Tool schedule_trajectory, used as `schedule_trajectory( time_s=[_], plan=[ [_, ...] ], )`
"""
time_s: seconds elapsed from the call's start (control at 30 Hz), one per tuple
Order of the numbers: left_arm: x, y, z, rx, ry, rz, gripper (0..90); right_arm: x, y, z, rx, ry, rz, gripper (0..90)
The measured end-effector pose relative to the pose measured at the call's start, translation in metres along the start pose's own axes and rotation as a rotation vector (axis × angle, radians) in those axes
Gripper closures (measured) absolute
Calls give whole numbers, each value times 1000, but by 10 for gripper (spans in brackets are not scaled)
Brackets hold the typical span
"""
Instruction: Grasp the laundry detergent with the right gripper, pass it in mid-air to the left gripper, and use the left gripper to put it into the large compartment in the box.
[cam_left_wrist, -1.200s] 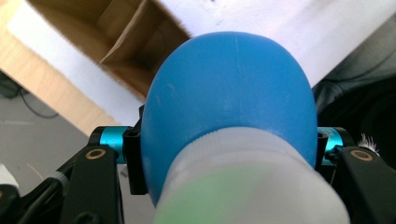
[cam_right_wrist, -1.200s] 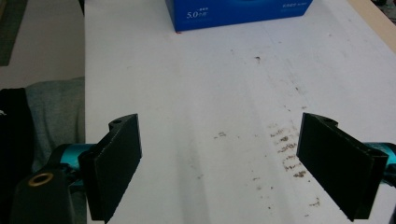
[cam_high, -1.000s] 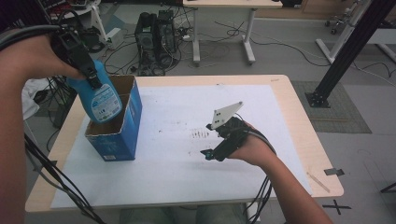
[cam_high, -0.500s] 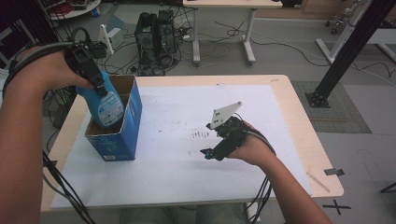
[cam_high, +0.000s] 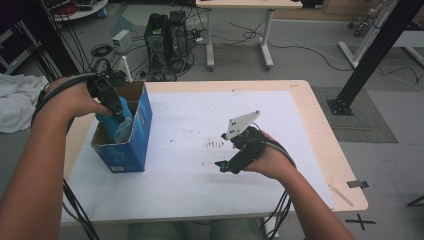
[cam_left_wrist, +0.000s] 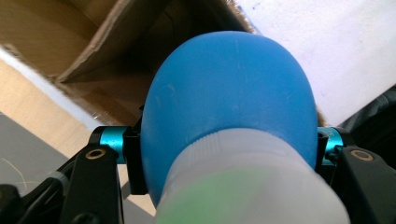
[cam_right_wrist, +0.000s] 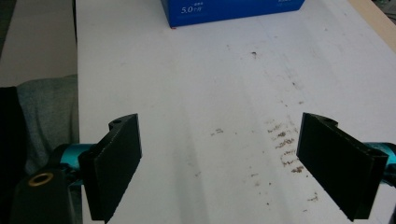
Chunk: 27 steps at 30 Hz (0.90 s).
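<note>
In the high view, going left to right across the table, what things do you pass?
Left gripper holding the blue bottle inside the blue cardboard box → bare white table sheet with dark specks → right gripper → strip of tape near the right edge.

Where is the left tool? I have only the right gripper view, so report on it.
Observer: In the high view the left tool is over the open blue box, at the left side of the table.
Operator: Tell me what it carries.
Observer: It is shut on a blue bottle; the left gripper view shows a jaw pressed against each side.
Operator: Say how deep the bottle sits.
Observer: In the high view its lower part is inside the box, and its top is above the rim.
</note>
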<state>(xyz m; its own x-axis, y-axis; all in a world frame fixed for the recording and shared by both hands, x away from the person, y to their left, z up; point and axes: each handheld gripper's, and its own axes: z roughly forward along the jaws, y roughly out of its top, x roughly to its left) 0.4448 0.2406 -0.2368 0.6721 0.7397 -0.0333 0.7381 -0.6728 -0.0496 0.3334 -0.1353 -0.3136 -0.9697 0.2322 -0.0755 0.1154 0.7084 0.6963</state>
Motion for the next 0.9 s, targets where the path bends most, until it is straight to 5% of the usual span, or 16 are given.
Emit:
schedule_trajectory(
  time_s=[0.37,0.43,0.47,0.7,0.77,0.8,0.9],
  plan=[
    [6,0,32,19,-15,22,385,2,0,1,7,-1,2,132],
    [4,0,38,1,-8,-4,385,2,0,2,7,-1,2,131],
    [6,1,39,28,-17,31,385,2,0,2,5,0,1,131],
    [7,1,50,30,-14,26,384,3,0,3,8,0,-2,132],
    [4,1,52,-11,-16,-9,385,4,0,3,11,-2,4,131],
    [6,2,50,27,-4,38,384,4,0,4,12,-3,1,131],
    [4,3,51,26,-16,24,383,4,1,4,11,-3,5,132]
  ],
)
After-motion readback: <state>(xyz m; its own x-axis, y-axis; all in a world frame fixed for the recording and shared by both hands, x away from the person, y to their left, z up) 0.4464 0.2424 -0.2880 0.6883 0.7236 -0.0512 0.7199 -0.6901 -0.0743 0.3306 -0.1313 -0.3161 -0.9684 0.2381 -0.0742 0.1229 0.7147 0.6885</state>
